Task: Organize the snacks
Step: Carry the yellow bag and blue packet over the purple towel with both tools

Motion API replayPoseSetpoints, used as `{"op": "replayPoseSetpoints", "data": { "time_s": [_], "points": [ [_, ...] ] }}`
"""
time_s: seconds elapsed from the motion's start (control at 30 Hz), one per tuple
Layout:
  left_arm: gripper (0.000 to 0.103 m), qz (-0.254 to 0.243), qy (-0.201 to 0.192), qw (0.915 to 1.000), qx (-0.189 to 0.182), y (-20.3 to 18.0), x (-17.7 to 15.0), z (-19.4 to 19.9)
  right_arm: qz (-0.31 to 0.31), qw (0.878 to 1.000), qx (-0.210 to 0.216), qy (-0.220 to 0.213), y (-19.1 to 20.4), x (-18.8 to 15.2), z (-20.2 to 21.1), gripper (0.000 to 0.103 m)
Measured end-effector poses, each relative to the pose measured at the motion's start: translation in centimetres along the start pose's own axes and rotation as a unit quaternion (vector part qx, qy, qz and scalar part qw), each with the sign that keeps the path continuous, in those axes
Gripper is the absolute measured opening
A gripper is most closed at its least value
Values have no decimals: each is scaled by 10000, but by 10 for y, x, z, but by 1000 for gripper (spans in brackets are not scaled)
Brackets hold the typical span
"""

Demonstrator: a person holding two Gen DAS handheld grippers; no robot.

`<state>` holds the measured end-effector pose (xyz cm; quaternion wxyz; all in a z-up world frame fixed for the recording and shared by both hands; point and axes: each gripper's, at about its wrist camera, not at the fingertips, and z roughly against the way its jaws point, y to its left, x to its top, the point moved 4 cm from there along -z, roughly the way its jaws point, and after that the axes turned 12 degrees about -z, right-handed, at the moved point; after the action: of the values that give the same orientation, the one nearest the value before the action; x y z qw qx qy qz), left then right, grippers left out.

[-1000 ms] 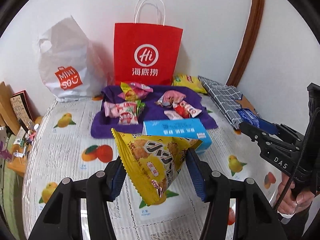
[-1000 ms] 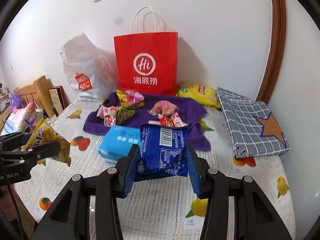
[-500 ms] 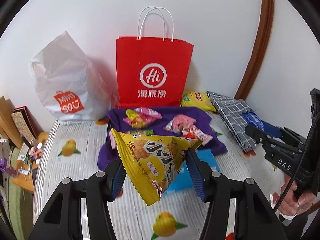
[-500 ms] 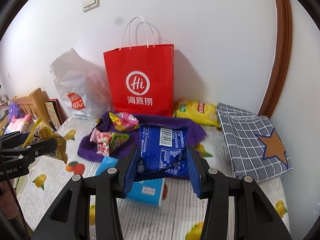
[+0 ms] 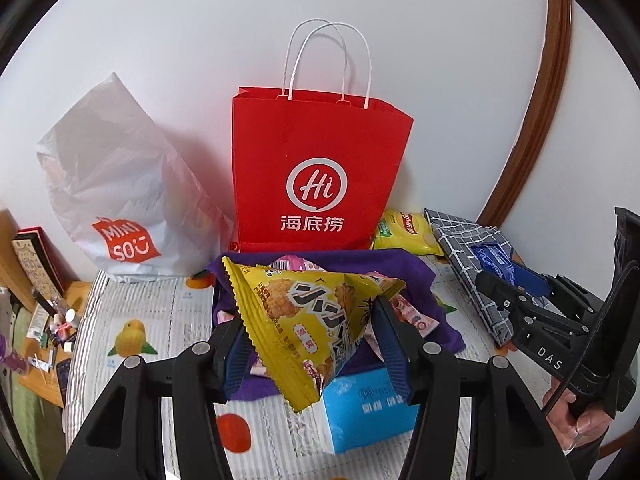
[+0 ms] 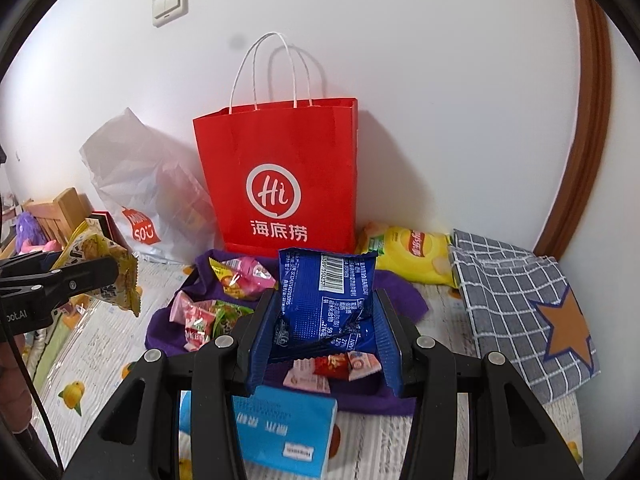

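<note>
My left gripper (image 5: 310, 340) is shut on a yellow snack bag (image 5: 304, 320), held in the air over the purple cloth (image 5: 404, 266). My right gripper (image 6: 326, 332) is shut on a blue snack packet (image 6: 328, 300), barcode side facing me. Both hang in front of the red paper bag (image 5: 320, 172) that stands open against the wall. Several small pink and red snack packs (image 6: 240, 280) lie on the purple cloth (image 6: 400, 292). A yellow chip bag (image 6: 412, 252) lies to the right of the red bag. A light blue box (image 6: 280, 432) sits below the right gripper.
A white plastic shopping bag (image 5: 116, 200) leans on the wall left of the red bag. A grey checked cloth with a star (image 6: 528, 312) lies at the right. The fruit-print cover (image 5: 152, 320) spreads underneath. A cluttered wooden shelf (image 5: 44, 344) stands at the left edge.
Both grippers have moved toward the red bag and risen a little, carrying their snacks. The bag looms larger and the blue box has slid under the fingers.
</note>
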<state>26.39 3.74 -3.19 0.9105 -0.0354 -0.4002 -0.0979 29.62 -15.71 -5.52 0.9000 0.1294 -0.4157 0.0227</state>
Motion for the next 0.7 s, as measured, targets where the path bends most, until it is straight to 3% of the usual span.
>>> {"op": "replayPoseSetpoints", "data": {
  "time_s": [0.43, 0.7],
  "points": [
    [55, 13, 158, 9998, -150, 14, 13, -58, 31, 9997, 139, 211, 8, 13, -56, 46],
    [55, 144, 545, 9983, -117, 29, 5, -94, 37, 9984, -118, 546, -13, 4, -94, 46]
  ]
}}
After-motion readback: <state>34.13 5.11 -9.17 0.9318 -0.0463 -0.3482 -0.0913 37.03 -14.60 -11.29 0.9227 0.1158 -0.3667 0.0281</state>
